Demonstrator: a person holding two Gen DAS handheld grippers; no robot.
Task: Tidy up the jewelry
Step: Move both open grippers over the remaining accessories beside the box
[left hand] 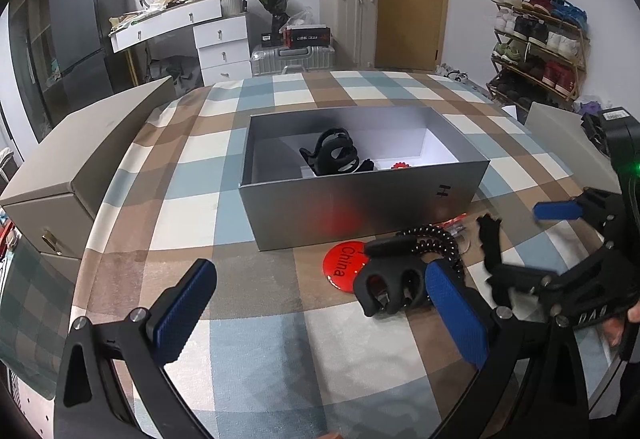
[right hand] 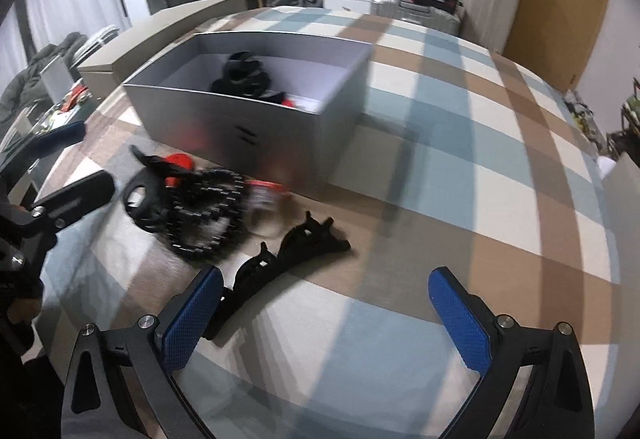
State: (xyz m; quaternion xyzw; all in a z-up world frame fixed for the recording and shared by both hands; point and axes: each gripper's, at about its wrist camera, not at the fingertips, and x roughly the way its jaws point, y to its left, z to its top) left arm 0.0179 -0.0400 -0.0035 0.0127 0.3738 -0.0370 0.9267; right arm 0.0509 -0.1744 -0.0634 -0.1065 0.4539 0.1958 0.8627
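Note:
A silver open box (left hand: 360, 207) stands mid-table and holds a black claw clip (left hand: 334, 155) and a small red piece (left hand: 401, 166). In front of it lie a red "China" badge (left hand: 342, 265), a black hair claw (left hand: 390, 289), a black spiral coil (left hand: 438, 241) and a long black clip (left hand: 490, 239). My left gripper (left hand: 320, 315) is open, with the hair claw just inside its right finger. My right gripper (right hand: 326, 319) is open too, and the long black clip (right hand: 280, 263) lies beside its left finger. The coil (right hand: 204, 215) is blurred in the right wrist view.
A checkered cloth (left hand: 280, 359) covers the table. A beige box (left hand: 80, 159) sits at the left edge and another beige piece (left hand: 560, 135) at the right. A small clear container (right hand: 264, 199) lies by the coil. Suitcases, drawers and a shoe rack stand beyond the table.

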